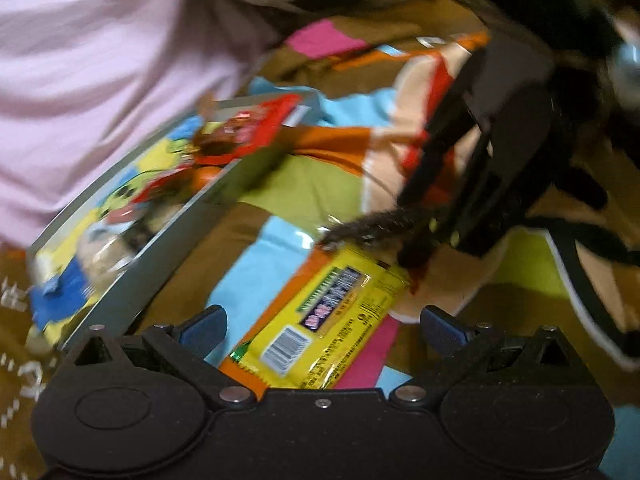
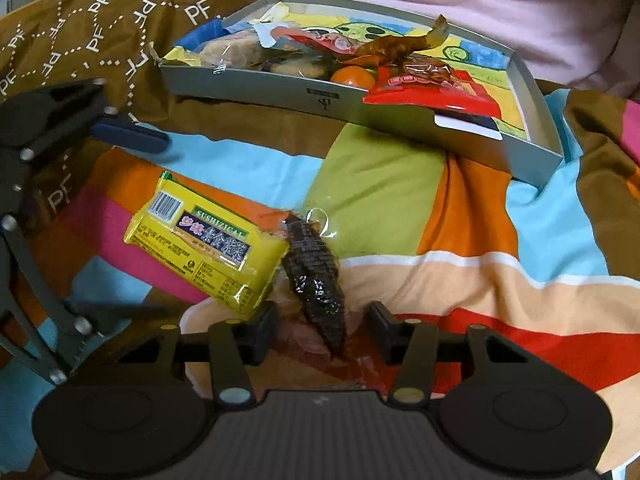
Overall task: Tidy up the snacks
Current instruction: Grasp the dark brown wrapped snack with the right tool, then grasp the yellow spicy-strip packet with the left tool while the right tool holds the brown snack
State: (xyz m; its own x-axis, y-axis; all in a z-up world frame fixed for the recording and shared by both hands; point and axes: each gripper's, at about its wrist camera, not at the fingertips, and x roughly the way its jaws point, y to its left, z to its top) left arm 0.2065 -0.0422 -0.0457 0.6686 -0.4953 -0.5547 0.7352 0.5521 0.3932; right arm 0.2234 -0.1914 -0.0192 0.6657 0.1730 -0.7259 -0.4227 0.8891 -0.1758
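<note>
Your right tongs (image 2: 322,330) stood half spread around the dark wrapped snack (image 2: 316,276) at lower centre, pads apart from it. Your left tongs (image 1: 324,322) were spread over the yellow packet (image 1: 336,320). The grey box (image 2: 320,98) of snacks sat at upper centre.

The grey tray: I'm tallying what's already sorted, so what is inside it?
In the grey tray: a red packet, a brown wrapper, an orange fruit and clear-wrapped biscuits. Anything beneath that pile is hidden.
</note>
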